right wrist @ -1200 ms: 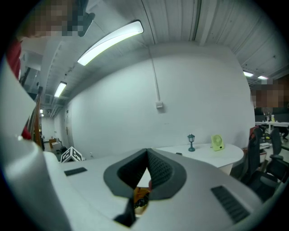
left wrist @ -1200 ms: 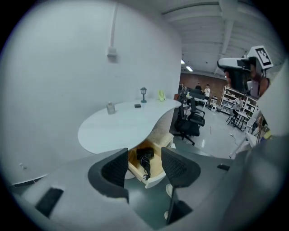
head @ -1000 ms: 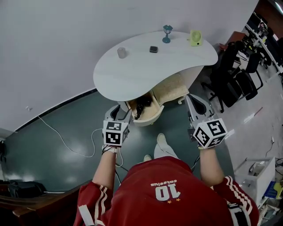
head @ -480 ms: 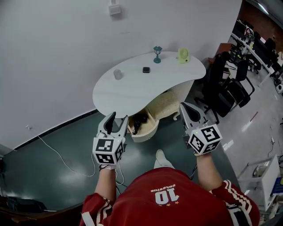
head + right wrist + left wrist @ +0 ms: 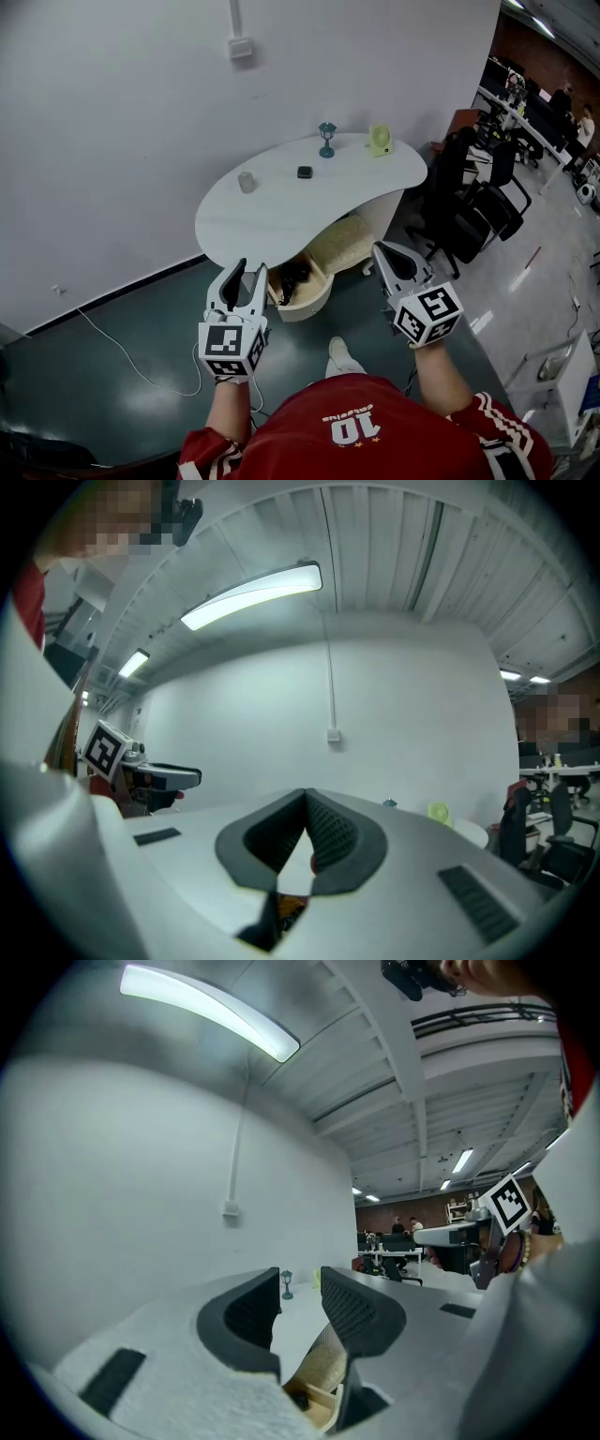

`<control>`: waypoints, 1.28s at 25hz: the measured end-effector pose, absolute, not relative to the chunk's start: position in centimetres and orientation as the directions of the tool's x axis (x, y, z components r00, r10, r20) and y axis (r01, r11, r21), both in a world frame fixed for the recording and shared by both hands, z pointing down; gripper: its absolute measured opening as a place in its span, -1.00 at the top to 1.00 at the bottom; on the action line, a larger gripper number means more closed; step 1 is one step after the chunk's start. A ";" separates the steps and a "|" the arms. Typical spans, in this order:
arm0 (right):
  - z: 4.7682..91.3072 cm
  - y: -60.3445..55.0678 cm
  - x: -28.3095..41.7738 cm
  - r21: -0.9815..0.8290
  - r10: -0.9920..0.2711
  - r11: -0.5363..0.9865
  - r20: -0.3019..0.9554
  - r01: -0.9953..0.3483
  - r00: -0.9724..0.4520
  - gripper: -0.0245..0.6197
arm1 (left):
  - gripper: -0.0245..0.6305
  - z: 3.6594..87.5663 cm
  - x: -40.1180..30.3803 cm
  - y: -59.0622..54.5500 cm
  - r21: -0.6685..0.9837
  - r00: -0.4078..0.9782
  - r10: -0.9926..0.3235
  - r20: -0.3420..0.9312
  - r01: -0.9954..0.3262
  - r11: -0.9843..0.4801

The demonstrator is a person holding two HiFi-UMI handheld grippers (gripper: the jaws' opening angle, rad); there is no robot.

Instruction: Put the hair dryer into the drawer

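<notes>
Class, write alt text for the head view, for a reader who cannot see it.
A person in red holds the left tongs, jaws closing on nothing, and the shut right tongs before a white table whose open drawer holds a black hair dryer.

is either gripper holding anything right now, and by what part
Nothing is held. The left gripper's jaws are closing with nothing between them; the right gripper's jaws are together, empty. The hair dryer lies in the drawer.
</notes>
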State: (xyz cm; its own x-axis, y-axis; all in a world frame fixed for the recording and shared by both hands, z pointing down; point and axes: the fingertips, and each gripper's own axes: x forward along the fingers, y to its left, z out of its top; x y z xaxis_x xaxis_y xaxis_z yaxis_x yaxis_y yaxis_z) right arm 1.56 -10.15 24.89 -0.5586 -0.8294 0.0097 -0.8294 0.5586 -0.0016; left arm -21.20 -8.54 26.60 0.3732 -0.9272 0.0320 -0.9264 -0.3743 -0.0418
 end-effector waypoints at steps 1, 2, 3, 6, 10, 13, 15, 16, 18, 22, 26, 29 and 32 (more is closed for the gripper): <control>24.9 -10.1 1.5 0.001 -0.828 0.561 0.010 -0.828 -0.561 0.90 | 0.52 26.2 -21.3 -8.3 -0.046 0.370 -0.929 0.023 -0.928 -0.371; 24.8 -10.1 1.5 0.002 -0.827 0.561 0.010 -0.828 -0.561 0.90 | 0.55 26.0 -21.4 -8.0 -0.053 0.367 -0.930 0.016 -0.929 -0.367; 24.8 -10.0 1.5 0.002 -0.828 0.561 0.009 -0.828 -0.561 0.90 | 0.56 25.7 -21.4 -7.8 -0.063 0.363 -0.932 0.011 -0.930 -0.363; 24.5 -10.0 1.3 0.000 -0.827 0.562 0.000 -0.827 -0.562 0.90 | 0.63 25.1 -21.6 -7.3 -0.095 0.352 -0.936 0.000 -0.932 -0.351; 23.8 -9.6 0.6 0.002 -0.817 0.576 -0.018 -0.818 -0.576 0.90 | 0.73 24.6 -21.8 -6.7 -0.093 0.356 -0.934 -0.015 -0.931 -0.354; 23.9 -9.3 0.2 0.008 -0.814 0.581 -0.015 -0.814 -0.581 0.90 | 0.78 24.7 -22.0 -6.5 -0.104 0.350 -0.936 -0.023 -0.932 -0.346; 24.0 -9.2 0.1 0.011 -0.812 0.583 -0.013 -0.812 -0.583 0.90 | 0.81 24.8 -21.9 -6.3 -0.104 0.349 -0.937 -0.029 -0.933 -0.344; 24.0 -9.1 0.1 0.013 -0.812 0.584 -0.013 -0.812 -0.584 0.90 | 0.84 24.7 -21.9 -6.3 -0.101 0.349 -0.937 -0.032 -0.933 -0.344; 23.9 -9.0 0.2 0.014 -0.812 0.584 -0.017 -0.812 -0.584 0.90 | 0.86 24.6 -21.8 -6.1 -0.094 0.349 -0.936 -0.039 -0.934 -0.344; 23.6 -8.7 0.2 0.007 -0.814 0.580 -0.034 -0.814 -0.580 0.90 | 0.89 24.3 -22.1 -5.6 -0.101 0.336 -0.941 -0.040 -0.938 -0.331; 23.7 -8.4 0.0 -0.001 -0.813 0.582 -0.041 -0.813 -0.581 0.90 | 0.92 24.0 -22.4 -5.2 -0.095 0.327 -0.944 -0.046 -0.942 -0.322; 23.8 -8.1 -0.2 -0.004 -0.812 0.583 -0.043 -0.812 -0.583 0.91 | 0.92 23.9 -22.6 -4.8 -0.096 0.322 -0.945 -0.054 -0.944 -0.316; 23.8 -8.0 -0.3 -0.003 -0.811 0.584 -0.041 -0.811 -0.584 0.91 | 0.92 23.9 -22.5 -4.7 -0.089 0.324 -0.944 -0.055 -0.944 -0.319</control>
